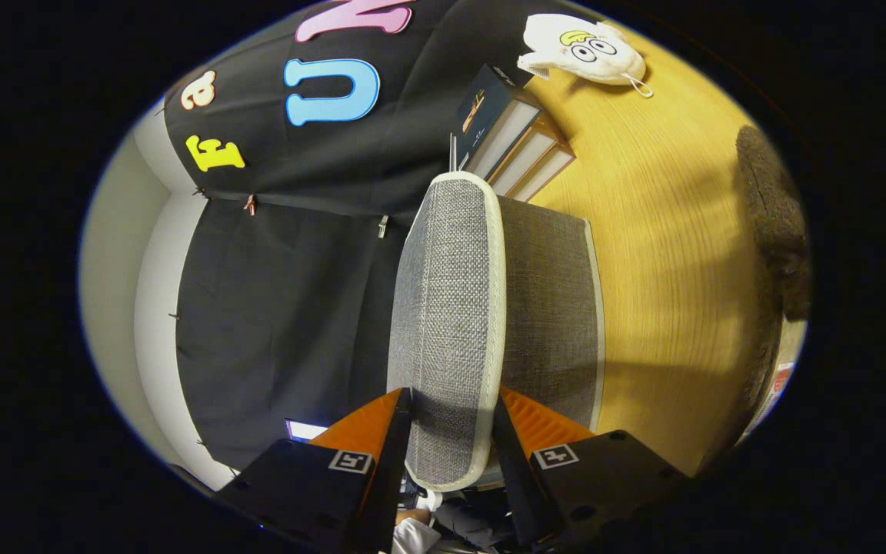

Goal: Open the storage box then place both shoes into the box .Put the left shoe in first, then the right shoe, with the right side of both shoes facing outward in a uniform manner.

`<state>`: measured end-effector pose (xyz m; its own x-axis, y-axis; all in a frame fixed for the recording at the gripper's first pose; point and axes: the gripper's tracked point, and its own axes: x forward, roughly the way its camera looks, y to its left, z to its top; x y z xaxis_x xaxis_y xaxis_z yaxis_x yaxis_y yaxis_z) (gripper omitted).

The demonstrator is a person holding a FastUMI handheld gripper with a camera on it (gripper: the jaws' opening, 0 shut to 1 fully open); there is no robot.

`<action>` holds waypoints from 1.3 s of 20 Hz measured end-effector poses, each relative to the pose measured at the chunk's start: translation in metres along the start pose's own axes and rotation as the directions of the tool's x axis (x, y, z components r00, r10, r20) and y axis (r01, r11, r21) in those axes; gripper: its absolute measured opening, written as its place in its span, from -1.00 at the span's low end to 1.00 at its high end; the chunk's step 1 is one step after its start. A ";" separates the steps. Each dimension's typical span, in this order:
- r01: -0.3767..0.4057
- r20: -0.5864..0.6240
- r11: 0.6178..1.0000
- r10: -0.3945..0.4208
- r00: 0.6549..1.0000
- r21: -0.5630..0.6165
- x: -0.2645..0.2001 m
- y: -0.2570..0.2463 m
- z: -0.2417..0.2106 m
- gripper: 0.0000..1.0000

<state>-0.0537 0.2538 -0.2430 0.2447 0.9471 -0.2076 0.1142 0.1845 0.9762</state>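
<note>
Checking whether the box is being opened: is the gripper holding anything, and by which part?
Yes. The gripper is shut on the storage box's grey fabric lid, its fingers pressing either face near the white-trimmed edge.

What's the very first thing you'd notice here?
The grey fabric lid of the storage box stands out first, pinched between the gripper and its orange fingers. Beyond the box sit stacked books, and farther off a white plush slipper with cartoon eyes lies on the yellow wooden table.
</note>
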 end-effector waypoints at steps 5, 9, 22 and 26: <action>-0.036 0.023 0.999 0.036 0.999 0.038 -0.008 0.012 0.005 -0.64; -0.031 0.023 0.999 0.030 0.999 0.039 -0.004 0.018 0.003 -0.89; -0.059 0.028 0.993 0.062 0.998 -0.097 0.019 0.125 -0.021 -0.91; -0.069 0.036 0.986 0.076 0.996 -0.153 0.044 0.168 -0.024 -0.91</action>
<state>-0.0464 0.3328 -0.0866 0.2875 0.9482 -0.1351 -0.0514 0.1561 0.9864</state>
